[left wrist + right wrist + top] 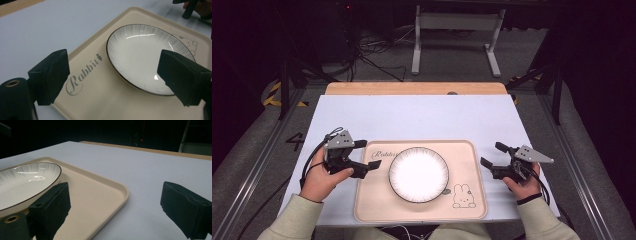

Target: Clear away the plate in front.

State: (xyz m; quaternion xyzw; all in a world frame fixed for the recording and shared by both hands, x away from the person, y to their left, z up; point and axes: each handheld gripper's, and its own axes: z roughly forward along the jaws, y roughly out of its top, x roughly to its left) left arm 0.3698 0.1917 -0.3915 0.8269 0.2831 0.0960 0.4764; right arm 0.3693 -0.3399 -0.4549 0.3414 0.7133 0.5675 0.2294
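Note:
A white plate [418, 174] with a dark rim and fine grey streaks lies in the middle of a beige tray [472, 200]. The tray carries the word "Rabbit" and a rabbit drawing. My left gripper [368, 155] hovers over the tray's left edge, open and holding nothing. In the left gripper view its jaws frame the plate [145, 57] and the tray [100, 95]. My right gripper [492, 155] stands open just right of the tray, over the table. The right gripper view has the plate [25, 182] at left and the tray's corner [120, 192] between the jaws.
The tray rests on a pale table top [422, 117] with a wooden strip [412, 88] along the far edge. Beyond it are a dark floor, cables and a white metal stand [457, 37]. The other hand's gripper [190, 8] is at the top right of the left gripper view.

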